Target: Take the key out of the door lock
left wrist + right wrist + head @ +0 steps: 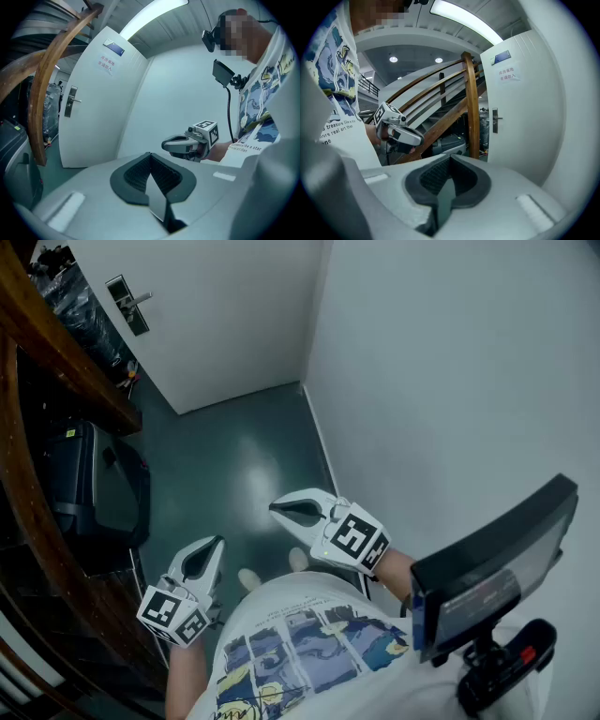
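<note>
Head view, door lock well beyond tongs

The floor is finished dark green and glossy, with light mirrored in it. The door and wall are painted smooth, matt white; the door handle appears metallic. The stair rail is made of varnished wood. The left gripper and right gripper are shelled in smooth grey plastic, with dark ribbed pads.

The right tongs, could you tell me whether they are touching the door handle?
Apart: the head view shows the right tongs well short of the door handle, floor between.
</note>
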Tool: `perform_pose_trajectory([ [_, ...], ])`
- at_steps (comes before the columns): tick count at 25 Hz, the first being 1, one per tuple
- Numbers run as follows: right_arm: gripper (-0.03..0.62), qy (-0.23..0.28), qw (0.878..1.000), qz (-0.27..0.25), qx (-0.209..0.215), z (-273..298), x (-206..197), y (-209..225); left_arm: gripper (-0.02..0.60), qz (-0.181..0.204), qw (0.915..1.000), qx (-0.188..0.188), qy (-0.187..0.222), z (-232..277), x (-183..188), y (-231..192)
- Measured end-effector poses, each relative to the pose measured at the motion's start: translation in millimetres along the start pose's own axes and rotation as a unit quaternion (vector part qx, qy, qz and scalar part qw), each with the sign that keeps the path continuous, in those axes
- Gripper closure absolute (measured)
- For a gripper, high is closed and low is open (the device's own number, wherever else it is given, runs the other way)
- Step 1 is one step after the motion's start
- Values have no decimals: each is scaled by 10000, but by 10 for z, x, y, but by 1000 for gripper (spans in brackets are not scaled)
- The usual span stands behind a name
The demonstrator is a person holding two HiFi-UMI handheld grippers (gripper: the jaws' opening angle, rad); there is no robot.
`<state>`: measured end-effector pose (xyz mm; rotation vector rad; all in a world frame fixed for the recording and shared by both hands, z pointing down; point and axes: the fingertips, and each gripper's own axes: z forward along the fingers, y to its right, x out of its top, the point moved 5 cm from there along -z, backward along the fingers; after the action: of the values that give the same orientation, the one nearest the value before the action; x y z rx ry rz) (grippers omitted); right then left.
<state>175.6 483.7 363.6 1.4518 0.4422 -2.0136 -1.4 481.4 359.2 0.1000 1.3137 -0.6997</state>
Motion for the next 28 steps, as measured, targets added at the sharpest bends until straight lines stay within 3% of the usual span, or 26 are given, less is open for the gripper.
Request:
perform_pose_trajectory([
  [18,589,-21,9999,-58,-99,-157,-134,191,575,15,9999,110,-24,238,18,66],
  [28,577,188,9998,-93,3,-50,-161,484,575,-39,9988,471,135,453,124,-46],
])
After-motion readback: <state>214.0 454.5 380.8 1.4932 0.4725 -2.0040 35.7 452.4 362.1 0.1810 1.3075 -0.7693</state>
